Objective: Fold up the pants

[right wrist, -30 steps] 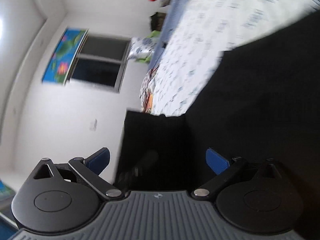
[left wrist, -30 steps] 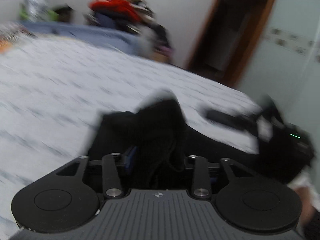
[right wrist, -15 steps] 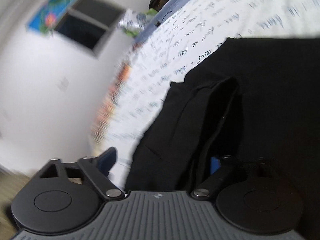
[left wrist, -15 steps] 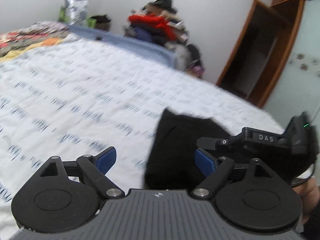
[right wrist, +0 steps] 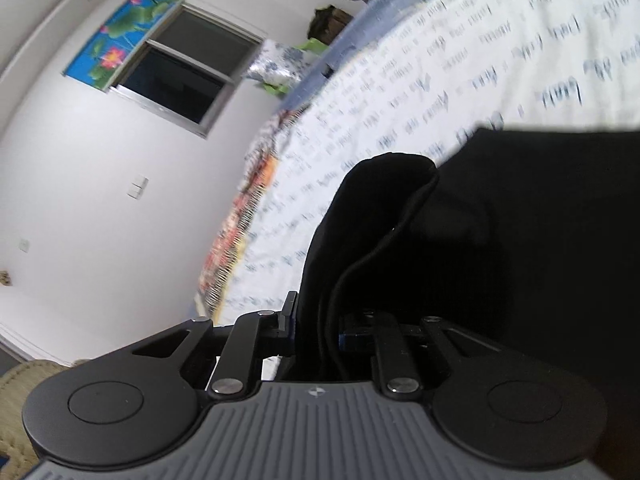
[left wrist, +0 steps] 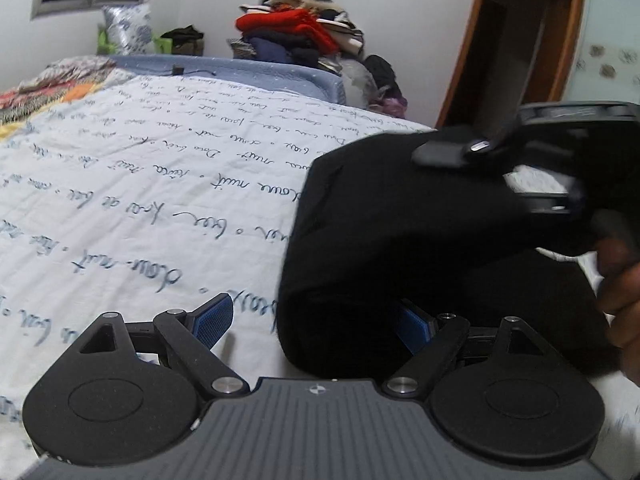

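Bedroom, white bedsheet (left wrist: 140, 184) with blue script print as the work surface. Black pants (left wrist: 400, 232) sit on it near the right edge, bunched into a thick bundle, so partly folded, not flat. Right gripper (right wrist: 320, 330) is pinched on a fold of the fabric; left gripper (left wrist: 312, 320) is spread wide at the bundle's near edge, holding nothing. Likely left: final fold and flattening.
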A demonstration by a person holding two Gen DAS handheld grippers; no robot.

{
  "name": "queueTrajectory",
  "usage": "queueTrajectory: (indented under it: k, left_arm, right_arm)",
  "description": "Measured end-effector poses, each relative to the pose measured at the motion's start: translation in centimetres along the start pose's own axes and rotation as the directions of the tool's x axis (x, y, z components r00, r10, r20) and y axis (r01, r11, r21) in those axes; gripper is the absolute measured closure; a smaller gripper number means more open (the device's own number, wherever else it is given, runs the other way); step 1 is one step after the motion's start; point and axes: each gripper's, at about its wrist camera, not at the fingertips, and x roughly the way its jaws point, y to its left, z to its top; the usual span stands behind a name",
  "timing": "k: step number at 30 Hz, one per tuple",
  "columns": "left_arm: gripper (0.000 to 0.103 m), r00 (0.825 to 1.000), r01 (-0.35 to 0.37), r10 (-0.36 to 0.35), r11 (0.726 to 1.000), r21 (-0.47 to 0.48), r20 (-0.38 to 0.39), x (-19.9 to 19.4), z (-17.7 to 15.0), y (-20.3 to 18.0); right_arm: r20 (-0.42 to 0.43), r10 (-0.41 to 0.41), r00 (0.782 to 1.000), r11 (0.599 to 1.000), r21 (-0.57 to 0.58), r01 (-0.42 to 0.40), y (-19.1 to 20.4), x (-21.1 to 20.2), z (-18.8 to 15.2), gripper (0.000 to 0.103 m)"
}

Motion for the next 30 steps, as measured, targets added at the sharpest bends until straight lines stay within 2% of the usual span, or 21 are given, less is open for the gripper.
queueTrajectory:
  k: [2,4,8,11,13,16,19,20,22,23,27,30]
  left_arm:
    - [0.016,1.0,0.006,-0.006,0.999,-0.044,-0.003,0.4,0.4,-0.4]
    - [0.016,0.999,0.041,-0.041,0.997,-0.063,-0.005,0.5,0.6,-1.2]
    - [0.014,0.992,0.123,-0.123,0.992,0.017,0.02,-0.3,0.3,-4.1]
    - [0.011,0.987,0.162,-0.163,0.985,0.065,0.011,-0.2,-0.7,-6.2]
    - [0.011,0.985,0.175,-0.173,0.98,0.089,-0.026,0.7,-1.6,-7.2]
    - [0.011,0.988,0.143,-0.133,0.98,0.135,-0.076,2.1,-3.1,-8.9]
    - [0.011,0.993,0.115,-0.106,0.976,0.185,-0.056,2.3,-3.7,-9.8]
    - [0.017,0.994,0.105,-0.096,0.978,0.181,-0.057,2.4,-3.6,-9.8]
    - [0.038,0.993,0.104,-0.096,0.985,0.14,-0.064,2.4,-3.2,-9.2]
    - [0.052,0.99,0.126,-0.117,0.985,0.119,-0.077,2.4,-2.9,-8.8]
    - [0.057,0.991,0.11,-0.101,0.987,0.114,-0.083,2.3,-3.0,-8.9]
    - [0.057,0.995,0.093,-0.087,0.986,0.136,-0.048,2.4,-4.2,-9.2]
  right_arm:
    - [0.021,0.024,0.999,1.0,-0.007,-0.024,0.5,-1.5,0.8,0.087]
    - [0.044,0.041,0.998,0.999,-0.012,-0.04,0.8,-3.2,1.6,0.087]
    - [0.084,0.032,0.996,0.999,0.004,-0.032,-0.4,-8.1,2.3,0.087]
    - [0.122,-0.028,0.992,1.0,0.005,0.027,-2.1,-12.7,2.1,0.087]
    - [0.153,-0.072,0.986,0.997,0.048,0.066,-4.2,-15.4,1.6,0.087]
    - [0.177,-0.163,0.971,0.981,0.137,0.14,-8.2,-18.2,0.4,0.087]
    - [0.164,-0.222,0.961,0.957,0.228,0.182,-12.2,-19.2,-1.1,0.087]
    - [0.159,-0.226,0.961,0.951,0.252,0.182,-13.1,-19.2,-1.6,0.087]
    - [0.172,-0.208,0.963,0.95,0.268,0.157,-13.5,-18.9,-2.2,0.087]
    - [0.186,-0.191,0.964,0.956,0.259,0.139,-13.3,-19.0,-2.2,0.088]
    - [0.244,-0.121,0.962,0.976,0.208,0.069,-12.0,-20.5,-1.9,0.088]
    - [0.229,-0.178,0.957,0.961,0.25,0.119,-14.1,-21.0,-2.1,0.088]
